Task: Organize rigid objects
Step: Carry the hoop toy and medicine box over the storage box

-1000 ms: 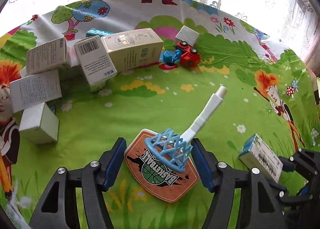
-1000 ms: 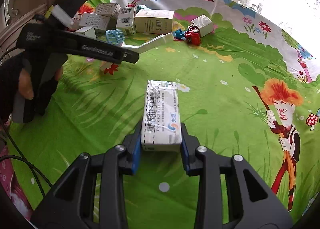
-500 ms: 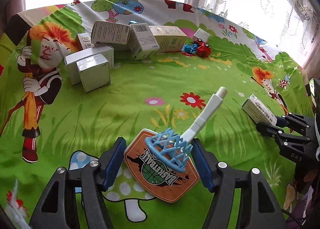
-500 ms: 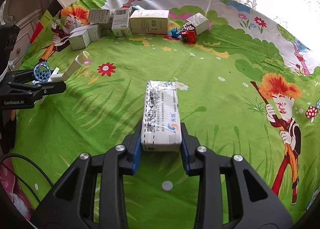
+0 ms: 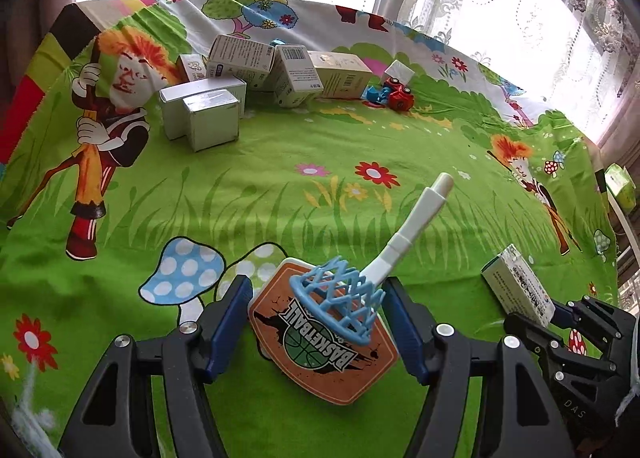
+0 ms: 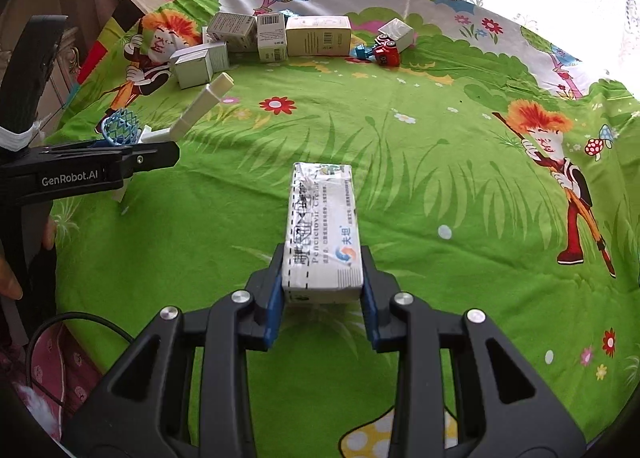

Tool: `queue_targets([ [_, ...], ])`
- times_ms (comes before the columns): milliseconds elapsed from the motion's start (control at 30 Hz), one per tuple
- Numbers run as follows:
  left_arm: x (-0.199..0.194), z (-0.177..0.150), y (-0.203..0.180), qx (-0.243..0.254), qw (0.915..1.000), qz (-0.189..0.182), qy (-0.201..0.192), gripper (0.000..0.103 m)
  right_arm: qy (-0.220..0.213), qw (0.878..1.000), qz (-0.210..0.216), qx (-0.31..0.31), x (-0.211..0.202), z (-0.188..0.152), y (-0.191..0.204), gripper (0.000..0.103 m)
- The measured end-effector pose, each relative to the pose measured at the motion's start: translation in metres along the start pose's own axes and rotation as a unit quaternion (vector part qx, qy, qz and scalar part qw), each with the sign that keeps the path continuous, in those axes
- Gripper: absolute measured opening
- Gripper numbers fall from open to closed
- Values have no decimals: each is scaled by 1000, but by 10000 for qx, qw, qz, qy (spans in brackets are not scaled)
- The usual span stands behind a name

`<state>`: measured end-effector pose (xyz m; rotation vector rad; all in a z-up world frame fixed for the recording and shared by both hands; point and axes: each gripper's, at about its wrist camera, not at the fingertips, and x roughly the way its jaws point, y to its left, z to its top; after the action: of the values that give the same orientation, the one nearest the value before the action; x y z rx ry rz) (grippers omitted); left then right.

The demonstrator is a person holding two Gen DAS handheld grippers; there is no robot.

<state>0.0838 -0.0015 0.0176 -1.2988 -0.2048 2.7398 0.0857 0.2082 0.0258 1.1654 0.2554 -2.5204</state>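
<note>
Two hand-held grippers hover above a table covered in a bright green cartoon cloth [image 5: 280,186]. The left gripper [image 5: 318,328] is clamped on a toy basketball hoop [image 5: 324,338]: its blue pads press the edges of the orange backboard, the blue net faces up, and the white pole sticks out ahead and to the right. The right gripper [image 6: 323,294] is clamped on the near end of a white medicine carton [image 6: 322,230], which juts forward, clear of the cloth.

At the far edge of the table, near the lace curtain, sits a cluster of cartons [image 5: 256,78], some silver, some printed with barcodes, several leaning on one another. Just right of them lie a red toy car [image 5: 400,96] and a small blue toy [image 5: 374,94].

The step in hand looks like carrying both items to a sorted spot. To do it well, I judge the carton should go down flat beside the other boxes without nudging the leaning ones, and the hoop should join the toys. The hoop's long pole could sweep into things, so it should be kept high until the spot is reached. Letting go of one item at a time seems safest.
</note>
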Motion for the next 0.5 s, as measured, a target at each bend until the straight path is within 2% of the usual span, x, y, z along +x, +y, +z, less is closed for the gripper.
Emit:
queue_targets([
  [133, -14, -19, 0, 71, 10000, 60, 17, 67, -9, 10000, 31, 54, -12, -10, 8, 37],
  [367, -30, -41, -2, 146, 9998, 81, 93, 67, -106, 9994, -125, -295, -38, -32, 28, 37],
  [500, -36, -49, -9, 231, 9997, 76, 94, 67, -184, 9997, -102, -131, -50, -43, 23, 37],
])
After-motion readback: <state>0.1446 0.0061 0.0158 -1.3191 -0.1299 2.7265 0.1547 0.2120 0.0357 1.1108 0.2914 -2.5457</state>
